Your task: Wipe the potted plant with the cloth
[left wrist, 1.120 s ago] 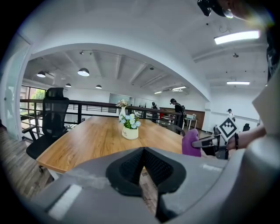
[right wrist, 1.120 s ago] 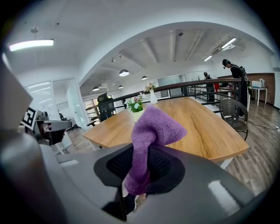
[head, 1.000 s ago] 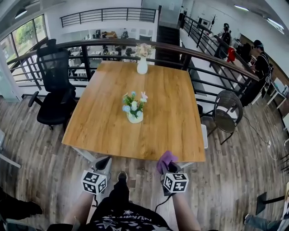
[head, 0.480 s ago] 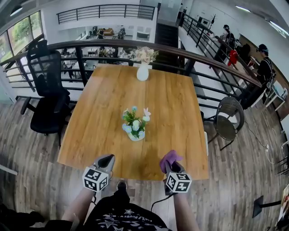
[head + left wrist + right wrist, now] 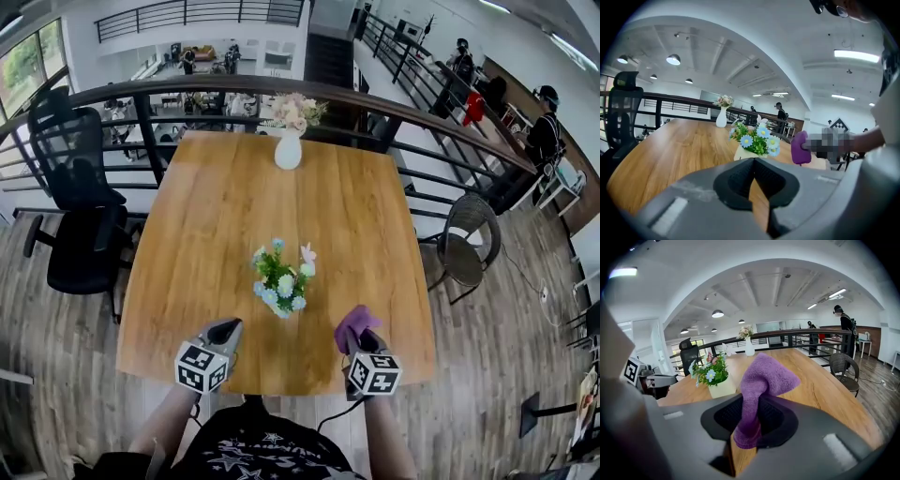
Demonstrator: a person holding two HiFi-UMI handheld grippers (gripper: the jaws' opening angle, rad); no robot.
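A small potted plant (image 5: 281,283) with blue, white and pink flowers in a cream pot stands near the front middle of the wooden table (image 5: 225,206). It shows ahead in the left gripper view as the potted plant (image 5: 755,141) and to the left in the right gripper view as the potted plant (image 5: 714,374). My right gripper (image 5: 356,339) is shut on a purple cloth (image 5: 761,385), over the table's front edge, right of the plant. The purple cloth (image 5: 354,324) sticks up from its jaws. My left gripper (image 5: 225,331) is shut and empty, to the plant's front left.
A white vase of pale flowers (image 5: 290,141) stands at the table's far edge by a dark railing (image 5: 394,112). A black office chair (image 5: 70,206) is to the left, a wicker chair (image 5: 469,239) to the right. People stand far off at the right (image 5: 544,131).
Both grippers have moved forward from below the table's front edge to over it, closer to the plant. The cloth stays in the right gripper.
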